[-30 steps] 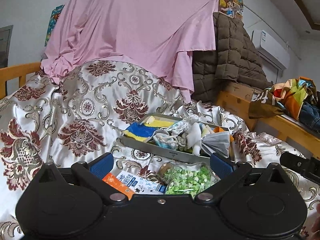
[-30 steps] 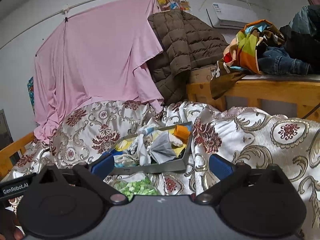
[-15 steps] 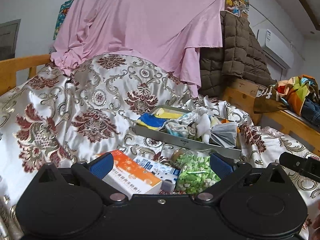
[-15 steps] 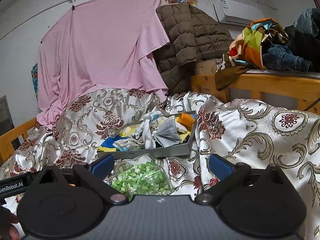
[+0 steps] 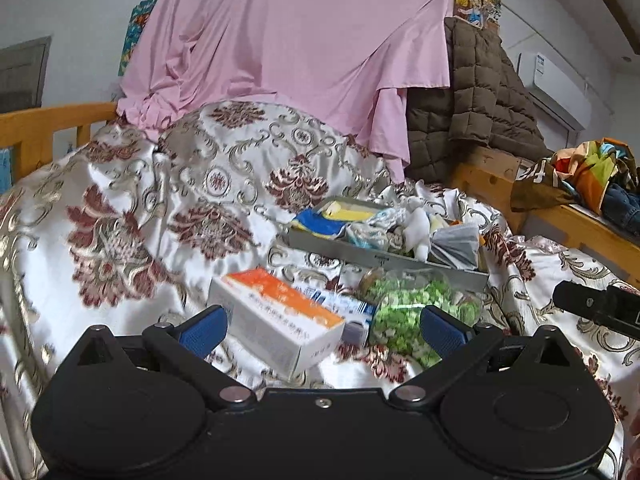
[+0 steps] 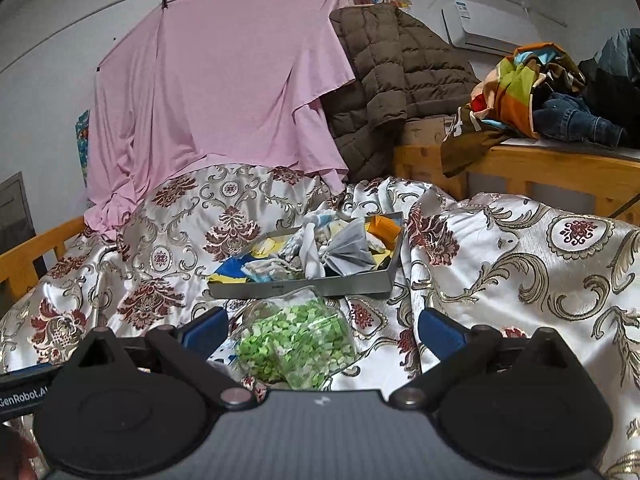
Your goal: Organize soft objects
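A gray tray [image 6: 304,289] sits on the patterned bedspread [image 5: 152,216], already crowded with soft things: a blue and yellow cloth [image 5: 320,218], a gray folded piece [image 6: 352,252], white crumpled bits and something orange at the far corner; it looks to be the collecting place for the task. In front of it, loose on the bed, lie a clear bag of green pieces [image 6: 294,340], an orange and white box [image 5: 276,320] and a smaller blue and white box [image 5: 340,304] between them, probably waiting to be sorted. The left gripper [image 5: 320,326] hovers low with its fingers [image 5: 202,330] spread wide and holding nothing; the orange box lies between them, nearer the left finger, and the bag is just inside the right one. The right gripper [image 6: 320,330] is likewise wide open and empty, with the bag between its fingers [image 6: 440,330], toward the left one. No finger appears to touch anything.
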{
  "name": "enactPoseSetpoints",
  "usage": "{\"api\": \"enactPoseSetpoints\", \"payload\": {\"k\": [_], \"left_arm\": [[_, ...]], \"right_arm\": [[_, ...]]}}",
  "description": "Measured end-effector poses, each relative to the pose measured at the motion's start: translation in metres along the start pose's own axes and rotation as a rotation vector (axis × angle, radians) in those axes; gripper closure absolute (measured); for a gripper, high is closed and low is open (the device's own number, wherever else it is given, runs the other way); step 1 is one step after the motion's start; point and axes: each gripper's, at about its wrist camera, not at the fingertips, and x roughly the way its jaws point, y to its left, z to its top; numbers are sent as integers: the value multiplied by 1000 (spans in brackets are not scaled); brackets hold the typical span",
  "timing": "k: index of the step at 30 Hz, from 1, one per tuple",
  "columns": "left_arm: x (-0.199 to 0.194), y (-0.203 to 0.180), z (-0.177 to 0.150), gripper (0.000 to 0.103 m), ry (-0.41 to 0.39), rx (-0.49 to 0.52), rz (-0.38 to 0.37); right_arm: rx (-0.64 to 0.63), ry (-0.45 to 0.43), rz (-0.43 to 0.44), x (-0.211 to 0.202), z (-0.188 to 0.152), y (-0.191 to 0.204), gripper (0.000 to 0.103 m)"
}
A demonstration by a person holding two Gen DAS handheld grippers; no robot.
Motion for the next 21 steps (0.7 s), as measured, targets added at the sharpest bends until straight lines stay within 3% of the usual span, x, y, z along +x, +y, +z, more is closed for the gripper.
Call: {"api": "enactPoseSetpoints", "payload": {"k": [21], "left_arm": [[-28, 4, -15, 1, -12, 30, 8]], "right_arm": [[-27, 36, -24, -26, -20, 9, 0]]}}
